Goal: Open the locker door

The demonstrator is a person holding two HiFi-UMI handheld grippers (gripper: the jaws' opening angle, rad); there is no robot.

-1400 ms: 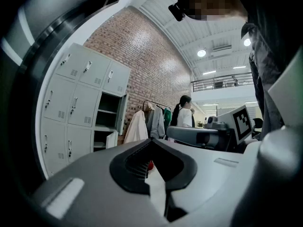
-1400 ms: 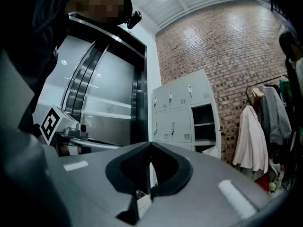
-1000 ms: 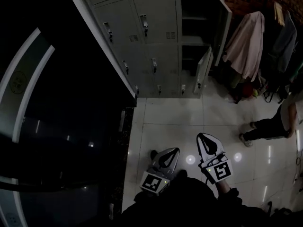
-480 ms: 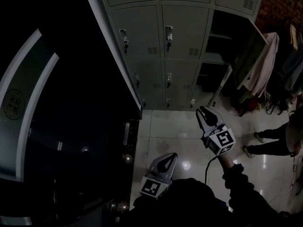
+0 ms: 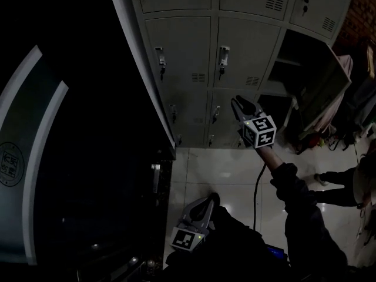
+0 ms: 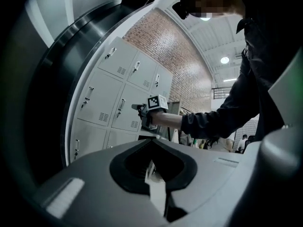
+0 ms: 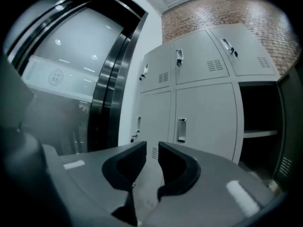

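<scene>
Well, head view: right gripper [image 5: 237, 103] near shut door [image 5: 247, 49], left gripper [image 5: 203, 203] low; end door [image 5: 320, 81] open. Left gripper view: jaws together, empty. Right gripper view: jaws just been opening, part-open, empty; handle [image 7: 182, 129] ahead ungrasped, door shut.

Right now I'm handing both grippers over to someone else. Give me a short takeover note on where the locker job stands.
Left gripper: shut, empty, held low.
Right gripper: jaws have just been opening, nothing between them, raised level toward the lockers.
Closed door is straight ahead; its handle is not yet touched. The open compartment is to its right.
Done: the right gripper faces the lockers.
Left: probably grip that handle and pull the door open.
</scene>
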